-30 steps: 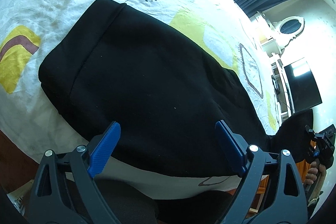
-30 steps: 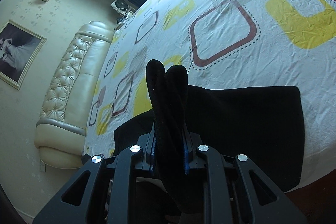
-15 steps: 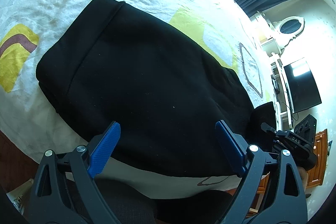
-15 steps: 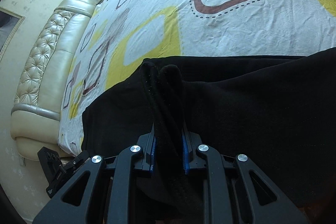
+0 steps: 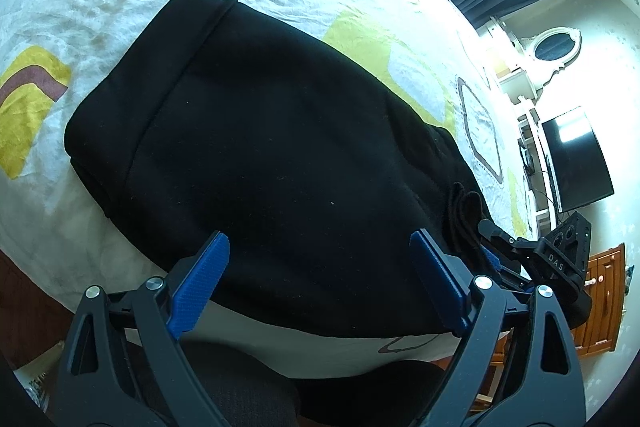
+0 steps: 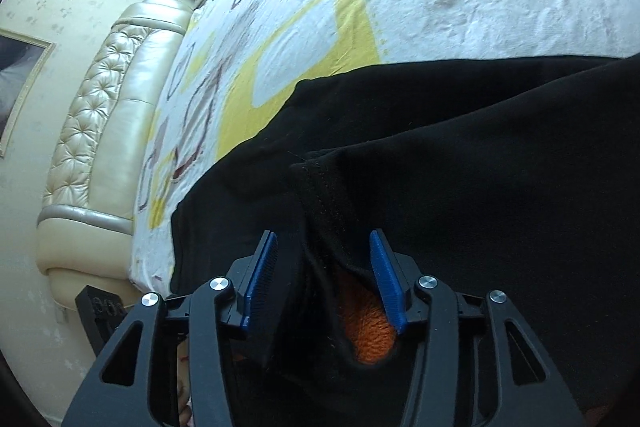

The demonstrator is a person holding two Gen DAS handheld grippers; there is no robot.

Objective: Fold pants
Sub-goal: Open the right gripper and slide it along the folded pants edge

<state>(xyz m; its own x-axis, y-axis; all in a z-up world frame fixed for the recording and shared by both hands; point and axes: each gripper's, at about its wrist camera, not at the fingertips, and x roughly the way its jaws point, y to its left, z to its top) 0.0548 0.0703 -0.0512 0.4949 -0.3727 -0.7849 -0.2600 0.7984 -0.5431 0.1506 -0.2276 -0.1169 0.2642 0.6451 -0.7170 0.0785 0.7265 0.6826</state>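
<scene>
Black pants (image 5: pixel 280 147) lie folded flat on the patterned bedsheet (image 5: pixel 100 7), near the bed's front edge, long axis running across both views, side to side in front of the person. Right gripper (image 6: pixel 324 267): jaws opening, blue pads apart, a hemmed edge of the pants with orange lining showing sits loose between them, pads not pressing on it. In my judgement that's the release of the end just laid onto the stack. Left gripper (image 5: pixel 320 287): jaws wide apart, nothing between them, hovering over the near edge of the pants. The band end (image 5: pixel 168 39) of the garment lies up and to the left from it. Key relation: the released hem lies directly in front of and under the right gripper, at the right-hand end of the pile; in the left view that gripper (image 5: pixel 492 259) shows at the pants' right end, just beside the left gripper's right finger. So the right hand is nearer the loose end, the left hand nearer the middle and the band end. Any next fold across the long axis likely needs each hand on its own end; the fold looks mostly done, can't tell how many layers.
</scene>
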